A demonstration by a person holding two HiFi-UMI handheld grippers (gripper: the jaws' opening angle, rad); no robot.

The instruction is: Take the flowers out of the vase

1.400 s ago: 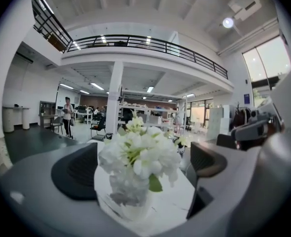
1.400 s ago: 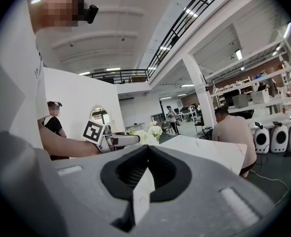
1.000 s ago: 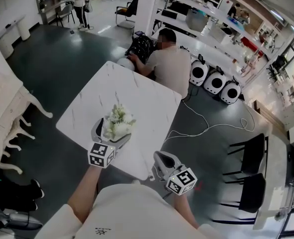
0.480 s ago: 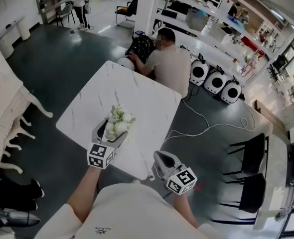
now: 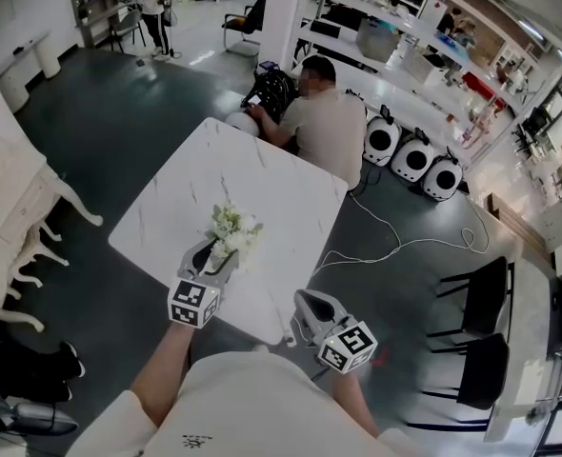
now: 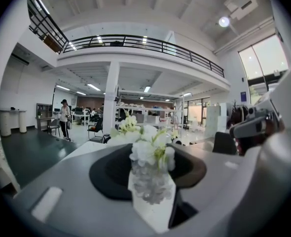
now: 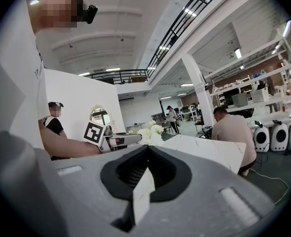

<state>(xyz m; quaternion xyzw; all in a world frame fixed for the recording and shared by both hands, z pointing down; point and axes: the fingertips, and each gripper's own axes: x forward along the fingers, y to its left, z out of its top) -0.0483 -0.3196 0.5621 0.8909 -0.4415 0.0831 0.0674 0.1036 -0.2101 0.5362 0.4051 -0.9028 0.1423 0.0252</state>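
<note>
White marble table [image 5: 262,174] took up mid-frame in the head view, and nothing stood on it except the one arrangement near the person's edge. A person [image 5: 324,122] crouched on the floor past the far corner, not involved. Main change was the left gripper [image 5: 218,253]. A second earlier its jaws stood wide around the bouquet, and they had just been closing. They now sat narrow at the foot of the bouquet. The left gripper view showed the textured glass vase [image 6: 150,189] filling the gap between the pads, with glass against both sides as far as I could read it, so I took it as clamped on the vase. The hand itself barely shifted. My read: the vase had just been secured and the pull had not started. The right gripper [image 5: 307,305] hung at the near table edge, well apart from the bouquet, jaws together with nothing between them. It would need to come across and open before it could take the stems. For contents, the vase stood upright on the table holding the white flowers [image 5: 233,227], green bits mixed in, all of them seated in it and none out yet. Heads spread wider than the vase mouth. I couldn't tell if there was water, and the stems weren't resolvable through the glass pattern.
</note>
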